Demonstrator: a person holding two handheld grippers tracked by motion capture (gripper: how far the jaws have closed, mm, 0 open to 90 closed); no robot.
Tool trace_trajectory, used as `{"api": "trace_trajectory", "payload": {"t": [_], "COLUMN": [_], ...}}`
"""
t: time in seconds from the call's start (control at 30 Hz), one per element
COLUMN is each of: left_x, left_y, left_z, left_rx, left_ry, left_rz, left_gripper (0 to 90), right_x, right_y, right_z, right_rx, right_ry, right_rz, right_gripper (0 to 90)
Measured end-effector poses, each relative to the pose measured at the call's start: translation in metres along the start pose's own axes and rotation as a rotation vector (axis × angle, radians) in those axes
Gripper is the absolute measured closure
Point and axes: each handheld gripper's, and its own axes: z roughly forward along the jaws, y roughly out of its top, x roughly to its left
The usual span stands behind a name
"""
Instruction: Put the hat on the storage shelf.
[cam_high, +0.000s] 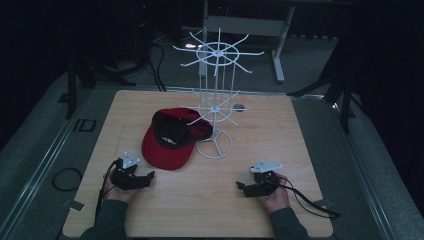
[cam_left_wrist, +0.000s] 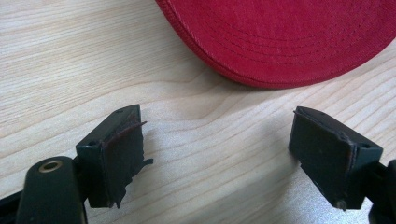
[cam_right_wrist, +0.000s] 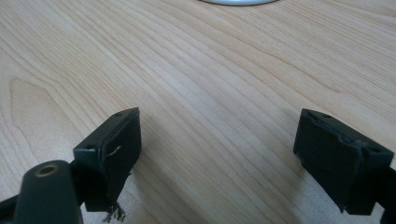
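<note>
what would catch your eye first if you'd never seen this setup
The red cap stands out most, lying upside down left of centre on the wooden table, its far side against the base of a tall white wire rack with bare hooks. Near the front edge, a hand holds the left tool short of the cap's brim, jaws wide open, and another holds the right tool over bare wood, open too.
</note>
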Motion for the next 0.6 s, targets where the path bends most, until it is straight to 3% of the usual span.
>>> {"api": "trace_trajectory", "payload": {"t": [0.5,0.6], "left_x": [0.0007,0.0019], "left_y": [-0.0001,0.0008], "left_z": [-0.0001,-0.0018], "left_rx": [0.000,0.008], "left_ry": [-0.004,-0.010], "left_rz": [0.006,0.012], "left_gripper": [18.5,24.5], "right_x": [0.0007,0.0008], "right_y": [-0.0004,-0.0004], "right_z": [-0.0004,-0.0004], "right_rx": [-0.001,-0.001], "right_ry": [-0.008,-0.007], "right_rz": [0.004,0.005], "right_gripper": [14.9,14.9]}}
